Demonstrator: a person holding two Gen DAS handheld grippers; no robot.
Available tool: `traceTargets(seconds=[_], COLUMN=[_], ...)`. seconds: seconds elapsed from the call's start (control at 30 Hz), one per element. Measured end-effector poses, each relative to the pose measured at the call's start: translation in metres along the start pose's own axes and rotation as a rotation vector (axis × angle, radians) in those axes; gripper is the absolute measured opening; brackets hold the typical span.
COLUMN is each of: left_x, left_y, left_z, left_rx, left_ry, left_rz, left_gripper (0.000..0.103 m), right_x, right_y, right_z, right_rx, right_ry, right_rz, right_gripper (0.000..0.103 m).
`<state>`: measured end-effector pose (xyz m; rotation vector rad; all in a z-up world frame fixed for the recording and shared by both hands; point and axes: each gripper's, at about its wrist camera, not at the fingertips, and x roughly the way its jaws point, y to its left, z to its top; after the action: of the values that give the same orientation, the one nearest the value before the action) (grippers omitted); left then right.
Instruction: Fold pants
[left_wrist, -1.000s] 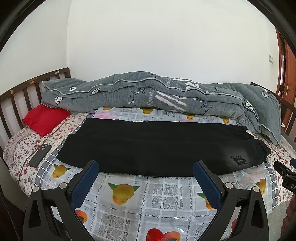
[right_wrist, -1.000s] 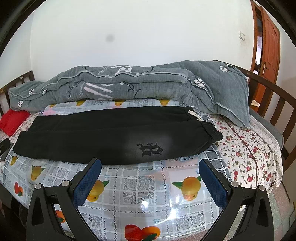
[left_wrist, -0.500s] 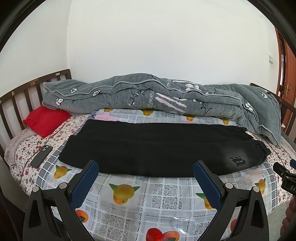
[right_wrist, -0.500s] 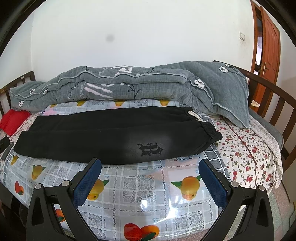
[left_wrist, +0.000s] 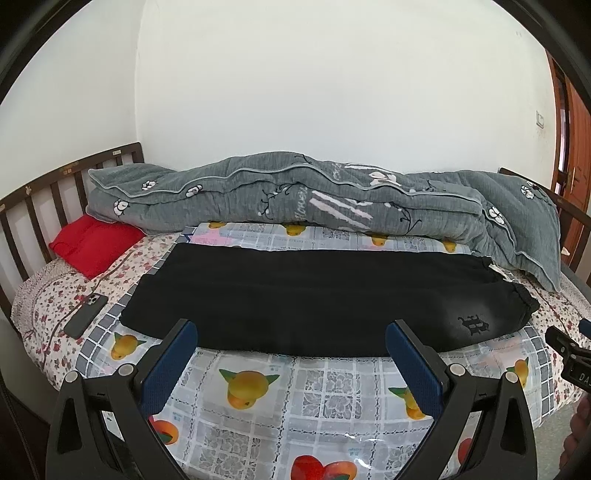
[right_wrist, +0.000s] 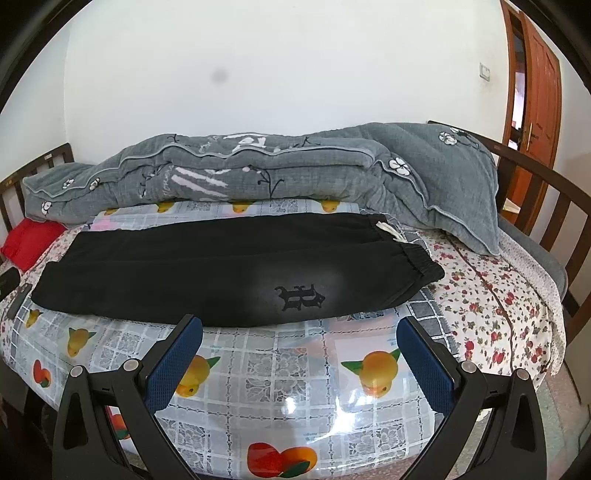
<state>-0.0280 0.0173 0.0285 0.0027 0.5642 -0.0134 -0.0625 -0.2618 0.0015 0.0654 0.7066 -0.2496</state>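
Black pants (left_wrist: 317, 295) lie flat across the bed, folded lengthwise, leg ends at the left, elastic waistband at the right. A dark emblem (right_wrist: 300, 297) shows near the waist. My left gripper (left_wrist: 291, 332) is open and empty, hovering just in front of the pants' near edge. My right gripper (right_wrist: 300, 328) is open and empty, in front of the waist part of the pants (right_wrist: 236, 266). Its tip (left_wrist: 569, 354) shows at the right edge of the left wrist view.
A rolled grey quilt (left_wrist: 317, 199) lies behind the pants along the wall. A red pillow (left_wrist: 92, 243) and a phone (left_wrist: 85, 310) with a cable lie at the left. The fruit-print plastic sheet (left_wrist: 295, 398) covers the bed. Wooden rails (right_wrist: 535, 184) stand at both ends, a door (right_wrist: 535, 85) at the right.
Both grippers have drifted back and slightly up, so the pants sit a little lower and farther in view. Both stay open. The pants have not moved.
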Motion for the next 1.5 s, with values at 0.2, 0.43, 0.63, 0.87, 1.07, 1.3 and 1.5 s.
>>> traceTargets(seconds=[0.2, 0.43, 0.63, 0.87, 1.07, 1.3, 1.5], left_x=[0.002, 0.012, 0.044, 0.101, 0.147, 0.201, 0.219], left_y=[-0.002, 0.0, 0.019, 0.06, 0.11, 0.152, 0.172], left_z=[0.001, 0.002, -0.005, -0.031, -0.056, -0.081, -0.08], left_rx=[-0.001, -0.008, -0.075, -0.139, -0.217, -0.337, -0.406], left_ry=[0.0, -0.003, 0.031, 0.132, 0.217, 0.315, 0.271], left_rz=[-0.003, -0.005, 0.02, 0.026, 0.039, 0.004, -0.008], left_gripper=[0.103, 0.103, 0.103, 0.097, 0.09, 0.079, 0.074], right_x=[-0.001, 0.01, 0.03, 0.072, 0.118, 0.166, 0.197], right_y=[-0.001, -0.005, -0.014, -0.017, -0.049, -0.075, -0.079], right_z=[0.0, 0.002, 0.001, -0.011, -0.03, -0.043, -0.044], right_rx=[0.002, 0.01, 0.059, 0.021, 0.111, 0.187, 0.211], right_ry=[-0.008, -0.006, -0.015, 0.007, 0.071, 0.13, 0.158], right_rz=[-0.005, -0.034, -0.015, -0.054, -0.062, -0.09, -0.05], right_gripper=[0.103, 0.103, 0.103, 0.103, 0.088, 0.083, 0.083])
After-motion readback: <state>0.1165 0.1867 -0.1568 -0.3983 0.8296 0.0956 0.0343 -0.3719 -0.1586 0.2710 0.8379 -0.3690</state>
